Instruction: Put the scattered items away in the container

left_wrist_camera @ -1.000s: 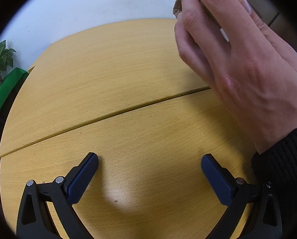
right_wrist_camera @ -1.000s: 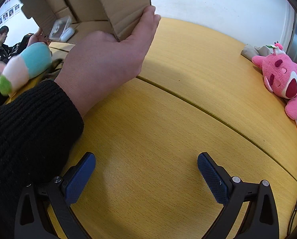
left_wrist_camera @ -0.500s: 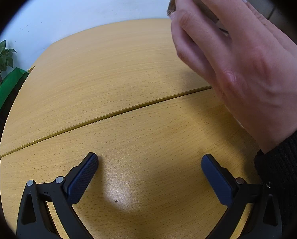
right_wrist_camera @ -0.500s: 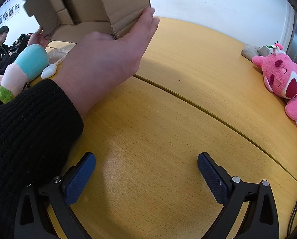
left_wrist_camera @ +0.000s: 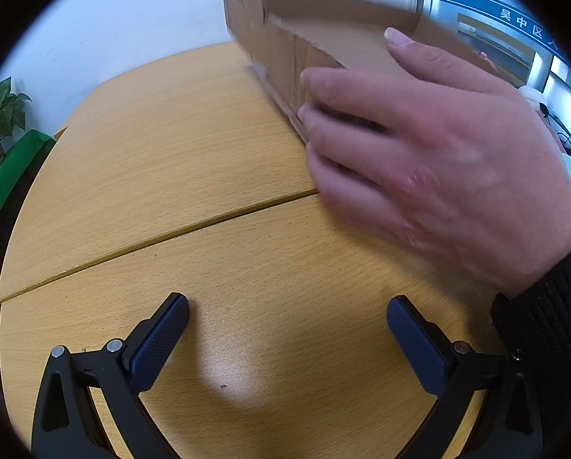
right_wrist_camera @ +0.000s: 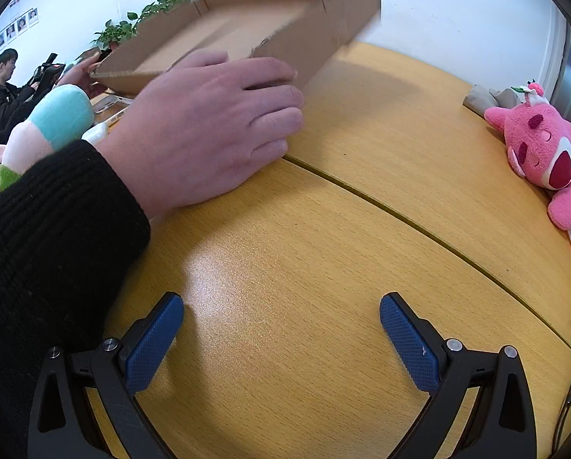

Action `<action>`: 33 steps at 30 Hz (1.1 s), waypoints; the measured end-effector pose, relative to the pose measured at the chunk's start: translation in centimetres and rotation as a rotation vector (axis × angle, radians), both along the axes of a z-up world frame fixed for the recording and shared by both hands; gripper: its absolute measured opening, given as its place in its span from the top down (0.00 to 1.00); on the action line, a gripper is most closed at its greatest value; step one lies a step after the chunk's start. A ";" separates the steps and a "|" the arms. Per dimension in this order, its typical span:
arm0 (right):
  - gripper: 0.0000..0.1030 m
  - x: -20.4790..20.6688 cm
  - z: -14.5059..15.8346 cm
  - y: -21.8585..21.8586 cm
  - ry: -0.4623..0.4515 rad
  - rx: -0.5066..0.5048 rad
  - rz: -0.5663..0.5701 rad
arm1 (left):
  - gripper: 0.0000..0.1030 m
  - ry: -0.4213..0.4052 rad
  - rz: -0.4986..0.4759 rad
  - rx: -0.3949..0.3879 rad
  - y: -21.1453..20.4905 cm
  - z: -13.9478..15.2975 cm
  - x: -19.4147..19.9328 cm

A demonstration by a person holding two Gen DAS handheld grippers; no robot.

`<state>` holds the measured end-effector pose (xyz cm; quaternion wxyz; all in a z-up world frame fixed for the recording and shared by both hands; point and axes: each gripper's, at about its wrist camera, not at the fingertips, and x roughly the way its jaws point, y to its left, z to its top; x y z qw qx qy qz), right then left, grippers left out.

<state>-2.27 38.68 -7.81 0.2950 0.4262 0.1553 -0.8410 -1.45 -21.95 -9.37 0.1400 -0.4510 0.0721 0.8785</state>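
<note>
1. We see a blurry cardboard box point(right_wrist_camera: 285, 26) on the far side of the wooden table point(right_wrist_camera: 323, 267), with a hand point(right_wrist_camera: 209, 126) hiding its near edge.
2. Our left gripper point(left_wrist_camera: 287, 338) and right gripper point(right_wrist_camera: 281, 336) are spread wide, holding nothing.
3. A pink plush toy point(right_wrist_camera: 541, 149) lies far right; a blue sign point(left_wrist_camera: 522, 23) shows writing, cut off.

The table point(right_wrist_camera: 361, 199) is honey-yellow with fine wood grain. The cardboard box point(right_wrist_camera: 285, 23) is plain brown. One plush toy point(right_wrist_camera: 541, 145) is bright pink with a dark red mouth; another point(right_wrist_camera: 52, 122) is turquoise, pale pink and green. The sleeve point(right_wrist_camera: 48, 237) is ribbed black. Claw pads point(right_wrist_camera: 151, 348) are textured blue.
</note>
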 end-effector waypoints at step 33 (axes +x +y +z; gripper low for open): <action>0.00 -0.1 -0.1 0.2 0.002 0.001 0.001 | 0.00 0.001 -0.004 0.000 0.2 -0.1 0.2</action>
